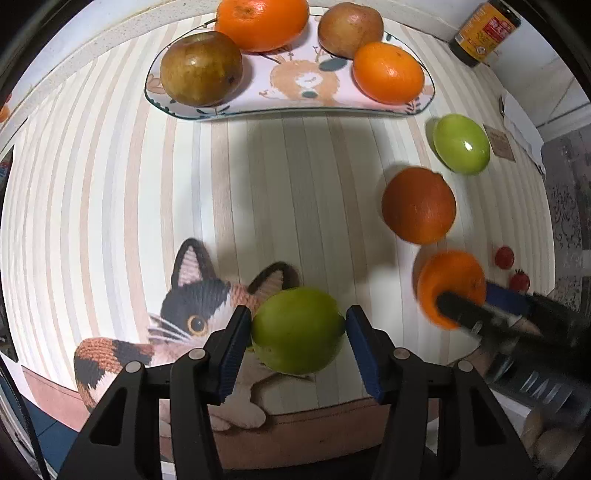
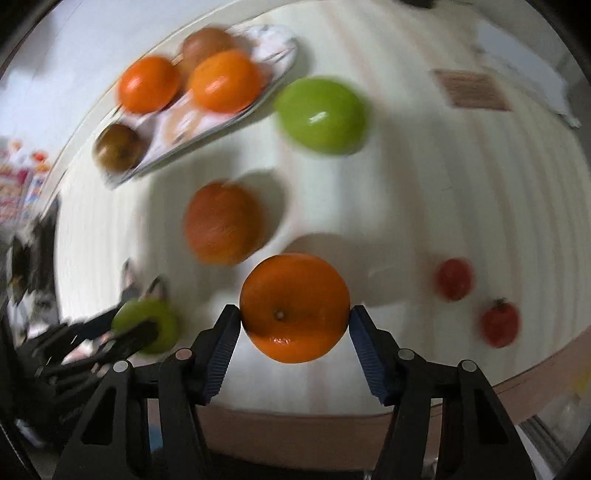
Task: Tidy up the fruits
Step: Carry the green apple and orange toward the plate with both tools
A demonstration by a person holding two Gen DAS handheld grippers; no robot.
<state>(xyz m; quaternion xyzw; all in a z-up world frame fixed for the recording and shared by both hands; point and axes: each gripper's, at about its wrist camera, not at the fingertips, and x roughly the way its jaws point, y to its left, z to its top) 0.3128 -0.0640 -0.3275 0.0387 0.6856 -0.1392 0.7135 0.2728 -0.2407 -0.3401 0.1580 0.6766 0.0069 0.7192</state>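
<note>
The left hand-held gripper [image 1: 298,328], black-framed with ribbed blue pads, is clamped on a smooth, round green fruit [image 1: 297,329] low in the centre of the left wrist view, both pads pressing its sides above a striped cloth printed with a knitted-looking calico cat [image 1: 192,306]. The right hand-held gripper [image 2: 294,319] has its ribbed blue pads touching both sides of a glossy, dimpled orange [image 2: 294,307] at the lower centre of its own view, the stem scar facing the camera; no earlier picture is given, and the pads look pressed against the peel. The worktop [image 1: 295,184] is covered in pale beige and white stripes. At the top of the left wrist view sits an oblong ceramic plate [image 1: 291,107] with a painted animal, bearing two bright tangerines and two dull brown, russet-skinned round fruits. To the right lie a shiny green fruit [image 1: 461,144], a darker matte orange [image 1: 418,205] and two small red tomatoes [image 1: 504,257]. A dark bottle [image 1: 484,31] with a yellow label stands at upper right.
</note>
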